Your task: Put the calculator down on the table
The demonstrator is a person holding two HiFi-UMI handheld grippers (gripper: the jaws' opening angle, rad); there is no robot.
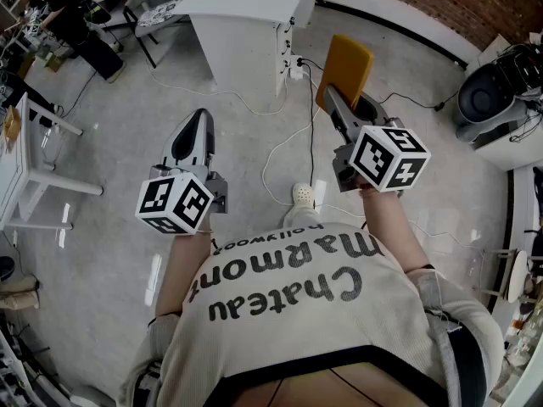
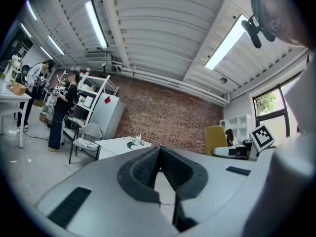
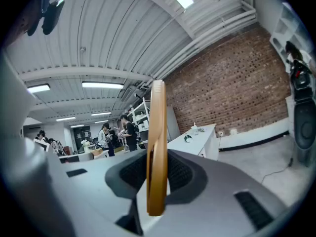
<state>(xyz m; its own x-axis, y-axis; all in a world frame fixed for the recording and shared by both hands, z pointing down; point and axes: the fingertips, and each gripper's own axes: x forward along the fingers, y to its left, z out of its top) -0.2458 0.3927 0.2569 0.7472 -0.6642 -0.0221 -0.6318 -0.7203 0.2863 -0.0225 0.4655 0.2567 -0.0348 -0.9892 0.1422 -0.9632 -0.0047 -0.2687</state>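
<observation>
Jaws of the left gripper [image 1: 200, 117] are pressed together on nothing. The right gripper [image 1: 338, 107] pinches the calculator [image 1: 346, 70] across its flat faces at the near end, aloft and well short of the white table [image 1: 229, 2]. It is likely light, stiff, slick plastic that may pivot in the pinch.

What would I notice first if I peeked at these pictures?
Probably the flat mustard-yellow calculator, standing upright and pinched in the right gripper, which is held out above the grey floor. Next comes the left gripper beside it, its jaws shut on nothing. The white table stands straight ahead, beyond both grippers.
</observation>
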